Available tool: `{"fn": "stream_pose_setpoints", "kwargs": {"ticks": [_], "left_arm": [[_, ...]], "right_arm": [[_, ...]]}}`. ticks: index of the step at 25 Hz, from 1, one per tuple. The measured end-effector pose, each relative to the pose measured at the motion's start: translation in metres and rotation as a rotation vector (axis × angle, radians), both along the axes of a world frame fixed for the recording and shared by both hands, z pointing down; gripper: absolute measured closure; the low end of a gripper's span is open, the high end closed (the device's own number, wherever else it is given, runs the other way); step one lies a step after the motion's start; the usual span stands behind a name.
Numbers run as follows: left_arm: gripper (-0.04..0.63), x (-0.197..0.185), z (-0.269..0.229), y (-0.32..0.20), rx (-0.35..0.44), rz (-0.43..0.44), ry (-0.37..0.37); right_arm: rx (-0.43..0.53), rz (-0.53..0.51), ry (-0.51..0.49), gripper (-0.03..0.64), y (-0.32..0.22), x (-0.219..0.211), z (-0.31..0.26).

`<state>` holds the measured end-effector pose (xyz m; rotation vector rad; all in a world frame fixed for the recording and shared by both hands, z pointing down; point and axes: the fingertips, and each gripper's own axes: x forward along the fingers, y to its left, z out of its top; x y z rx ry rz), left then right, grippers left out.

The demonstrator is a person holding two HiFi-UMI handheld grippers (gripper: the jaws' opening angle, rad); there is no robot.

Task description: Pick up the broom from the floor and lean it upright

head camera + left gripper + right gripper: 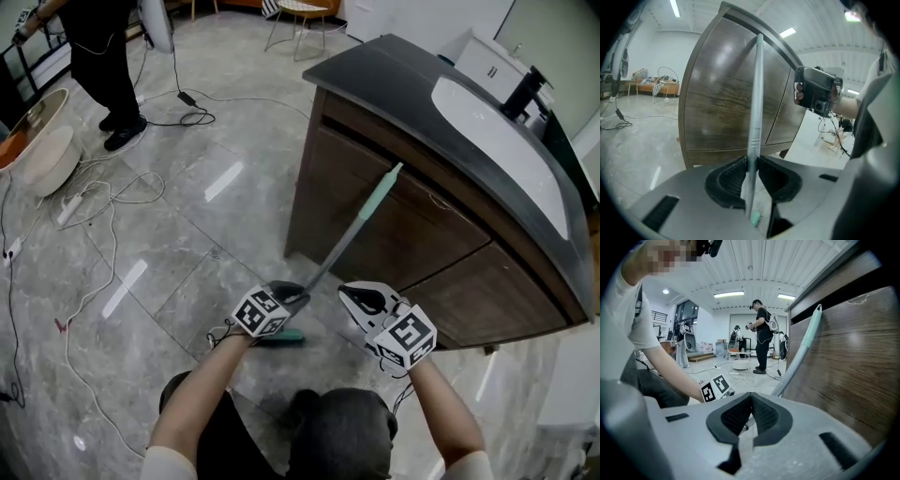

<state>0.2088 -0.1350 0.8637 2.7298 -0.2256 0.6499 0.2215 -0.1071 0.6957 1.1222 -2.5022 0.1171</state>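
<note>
- Closest in, noted left gripper (751, 167) out in front of the cabinet (412, 234), both pads pinching the broom (348, 238) low on its grey pole.
- Logged right gripper (750, 400) just beside it, on the side nearer the cabinet's corner; pads pressed together at the tips, nothing clamped, pole only seen beyond them.
- Found broom tilted, not upright: mint-green head (286, 336) down on the floor (187, 253) short of the cabinet, under the left gripper.
- Followed pole slanting up toward the cabinet; mint-green grip end (392, 176) lying against the dark wood front, just under the countertop (375, 66).
- Spotted pale sink basin (497, 141) set into that countertop, black faucet (525, 89) behind it.
- Marked white cables (94, 197) trailing over the floor well left of the cabinet.
- Saw, farther off past the cabinet's left end, a person in dark clothes (103, 56) standing, and a chair (305, 14) near the far wall.
</note>
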Motion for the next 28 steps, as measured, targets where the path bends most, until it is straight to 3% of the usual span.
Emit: {"fn": "stream_pose_setpoints", "kwargs": {"ticks": [10, 16, 28], "left_arm": [[0.454, 0.001, 0.002, -0.010, 0.028, -0.029, 0.001], [0.446, 0.002, -0.002, -0.010, 0.033, -0.032, 0.012], [0.445, -0.023, -0.051, -0.001, 0.131, -0.010, 0.044]], "right_arm": [[-0.014, 0.019, -0.017, 0.617, 0.005, 0.008, 0.012], [-0.021, 0.017, -0.008, 0.617, 0.005, 0.006, 0.014], [-0.020, 0.012, 0.003, 0.617, 0.010, -0.008, 0.003]]}}
